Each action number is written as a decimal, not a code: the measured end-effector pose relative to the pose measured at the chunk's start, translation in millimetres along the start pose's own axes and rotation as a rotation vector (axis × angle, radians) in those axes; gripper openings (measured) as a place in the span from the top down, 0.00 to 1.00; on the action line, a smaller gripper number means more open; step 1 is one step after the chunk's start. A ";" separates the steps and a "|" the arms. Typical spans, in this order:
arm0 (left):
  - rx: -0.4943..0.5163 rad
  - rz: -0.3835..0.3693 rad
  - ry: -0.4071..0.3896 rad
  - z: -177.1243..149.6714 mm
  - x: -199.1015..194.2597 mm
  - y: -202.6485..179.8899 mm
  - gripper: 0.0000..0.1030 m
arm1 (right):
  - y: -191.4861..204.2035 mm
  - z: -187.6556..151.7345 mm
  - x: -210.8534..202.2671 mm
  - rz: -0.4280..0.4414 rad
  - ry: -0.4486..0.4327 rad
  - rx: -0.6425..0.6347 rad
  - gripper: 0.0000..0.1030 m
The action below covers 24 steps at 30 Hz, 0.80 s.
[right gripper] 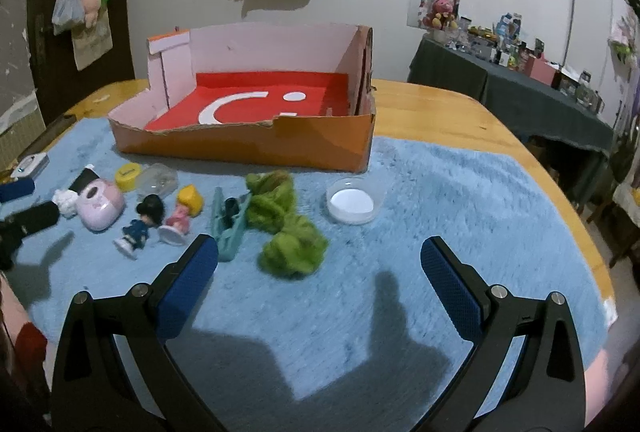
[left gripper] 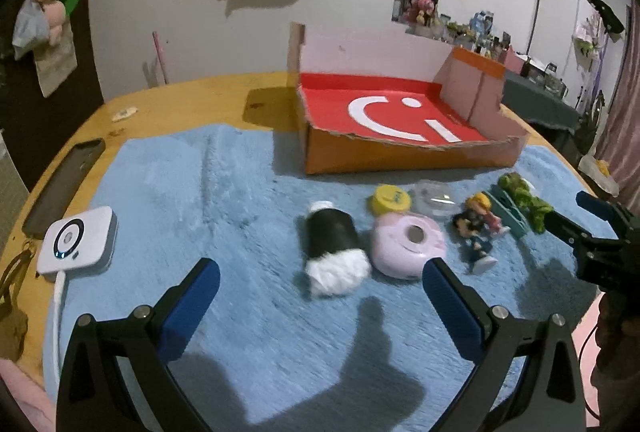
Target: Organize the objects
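An orange cardboard box [left gripper: 400, 156] [right gripper: 248, 146] with a red floor stands at the back of the blue mat. In front of it lie a black-and-white roll [left gripper: 334, 252], a pink round case [left gripper: 408, 244] [right gripper: 100, 206], a yellow lid [left gripper: 390, 198] [right gripper: 128, 176], a clear capsule [left gripper: 434, 198] [right gripper: 158, 180], two small figurines [left gripper: 476, 228] [right gripper: 160, 220], a teal clip [right gripper: 230, 224], a green scrunchie [right gripper: 284, 220] [left gripper: 524, 200] and a white-bottomed clear dish [right gripper: 352, 202]. My left gripper [left gripper: 320, 286] is open, just short of the roll. My right gripper [right gripper: 318, 264] is open and empty, near the scrunchie.
A white device [left gripper: 78, 242] with a cable and a dark phone [left gripper: 64, 188] lie at the mat's left edge. The wooden table [right gripper: 480, 120] extends right. A cluttered side table [right gripper: 520, 72] stands beyond. Bags hang on the wall.
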<state>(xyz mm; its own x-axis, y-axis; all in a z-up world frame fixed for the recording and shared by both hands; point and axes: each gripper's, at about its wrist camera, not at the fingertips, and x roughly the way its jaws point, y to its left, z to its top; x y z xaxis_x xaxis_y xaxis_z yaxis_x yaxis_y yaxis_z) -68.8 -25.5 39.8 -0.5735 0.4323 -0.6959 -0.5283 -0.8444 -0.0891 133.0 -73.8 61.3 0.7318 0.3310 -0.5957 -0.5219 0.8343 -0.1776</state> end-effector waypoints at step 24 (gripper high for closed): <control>0.228 -0.041 0.143 15.0 42.3 6.2 0.09 | 1.6 0.8 32.5 0.002 0.130 -0.019 0.00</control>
<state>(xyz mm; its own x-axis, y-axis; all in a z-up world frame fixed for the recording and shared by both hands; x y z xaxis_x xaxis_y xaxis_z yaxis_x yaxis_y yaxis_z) -105.8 -7.6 20.5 -0.4629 0.4014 -0.7903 -0.6856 -0.7273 0.0322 156.3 -61.4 42.2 0.6683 0.2715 -0.6925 -0.5325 0.8247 -0.1906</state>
